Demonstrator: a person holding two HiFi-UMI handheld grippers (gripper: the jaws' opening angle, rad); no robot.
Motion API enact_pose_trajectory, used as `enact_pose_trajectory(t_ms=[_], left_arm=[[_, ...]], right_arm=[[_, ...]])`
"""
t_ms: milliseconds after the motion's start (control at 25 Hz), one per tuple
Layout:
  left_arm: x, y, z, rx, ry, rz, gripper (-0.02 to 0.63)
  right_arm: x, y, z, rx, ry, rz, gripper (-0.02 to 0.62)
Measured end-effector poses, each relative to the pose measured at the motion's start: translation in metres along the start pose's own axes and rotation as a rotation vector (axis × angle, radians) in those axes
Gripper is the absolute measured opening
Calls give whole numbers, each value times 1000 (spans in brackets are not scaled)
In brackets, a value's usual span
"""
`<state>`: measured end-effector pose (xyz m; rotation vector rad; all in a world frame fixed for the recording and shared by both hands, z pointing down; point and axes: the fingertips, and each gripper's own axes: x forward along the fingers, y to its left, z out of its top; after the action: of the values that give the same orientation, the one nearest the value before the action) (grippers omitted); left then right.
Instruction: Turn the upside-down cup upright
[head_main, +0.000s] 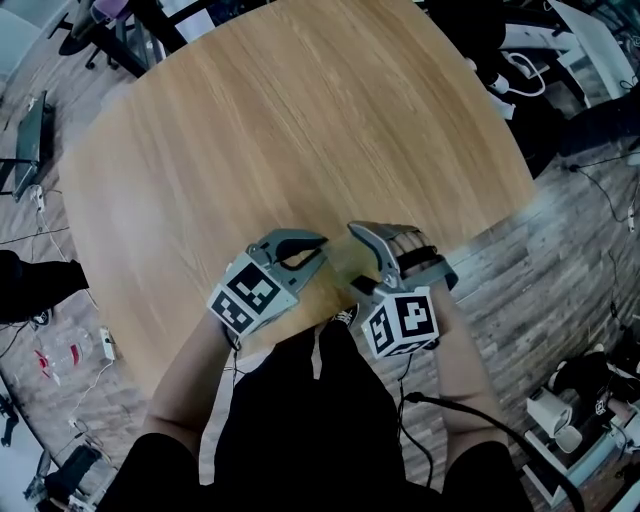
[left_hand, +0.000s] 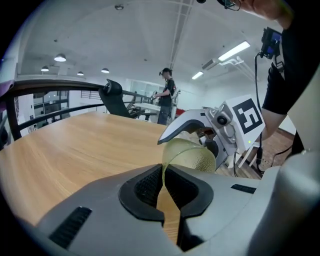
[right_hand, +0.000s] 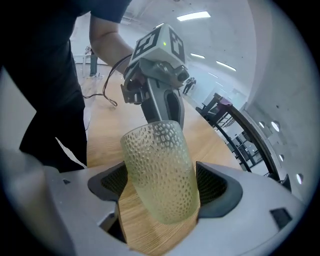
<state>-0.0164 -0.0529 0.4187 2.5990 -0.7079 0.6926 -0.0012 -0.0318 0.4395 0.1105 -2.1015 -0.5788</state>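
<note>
1. The left gripper (head_main: 323, 248) has its fingers almost together, pinching the thin wall of the cup (right_hand: 160, 170) at its rim. Judged from here, that edge grip carries the cup alone so it can be swung upright. The forearm enters from 7 o'clock and the gripper dips gently toward 2 o'clock.
2. The dimpled, translucent cup hangs tilted between both tools at the 6 o'clock edge of the tabletop (head_main: 300, 130), not yet upright. Whether it touches the wood cannot be told.
3. The right gripper (right_hand: 162, 190) has its fingers spread wide either side of the cup's body and appears not to squeeze, probably guarding against a slip. It comes from 5 o'clock, pitched steeply down toward 11 o'clock.
</note>
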Motion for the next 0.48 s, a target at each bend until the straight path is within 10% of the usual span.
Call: enact_pose_trajectory(t_ms=[480], left_arm=[[-6, -2, 10, -19, -59, -6, 27]], right_arm=[[3, -1, 5, 102, -117, -42, 359]])
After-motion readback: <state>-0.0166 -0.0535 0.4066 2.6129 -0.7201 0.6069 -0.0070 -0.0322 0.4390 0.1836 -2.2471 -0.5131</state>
